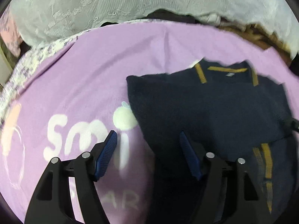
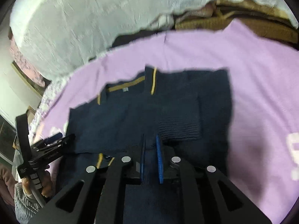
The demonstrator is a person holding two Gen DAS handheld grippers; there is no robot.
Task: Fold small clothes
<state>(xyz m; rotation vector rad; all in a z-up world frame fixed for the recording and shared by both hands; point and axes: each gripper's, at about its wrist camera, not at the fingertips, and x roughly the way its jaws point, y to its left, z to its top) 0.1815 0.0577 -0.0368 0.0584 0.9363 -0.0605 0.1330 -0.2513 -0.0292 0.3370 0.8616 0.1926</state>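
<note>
A navy knit sweater [image 1: 209, 112] with mustard trim lies partly folded on a purple blanket [image 1: 93, 71]; its collar faces away. My left gripper [image 1: 148, 136] is open, hovering over the sweater's left edge, holding nothing. In the right wrist view the sweater [image 2: 149, 112] lies with a sleeve folded across it, ribbed cuff [image 2: 179, 128] on top. My right gripper [image 2: 151, 140] is shut on a fold of the sweater near its lower middle. The left gripper also shows in the right wrist view [image 2: 56, 141], at the sweater's left edge.
The purple blanket [image 2: 252, 85] has white lettering [image 1: 74, 136]. A white lace-patterned cover [image 1: 93, 5] is heaped behind it. Brown bedding [image 2: 243, 18] lies at the back right. A flowered sheet edge [image 1: 28, 69] runs along the left.
</note>
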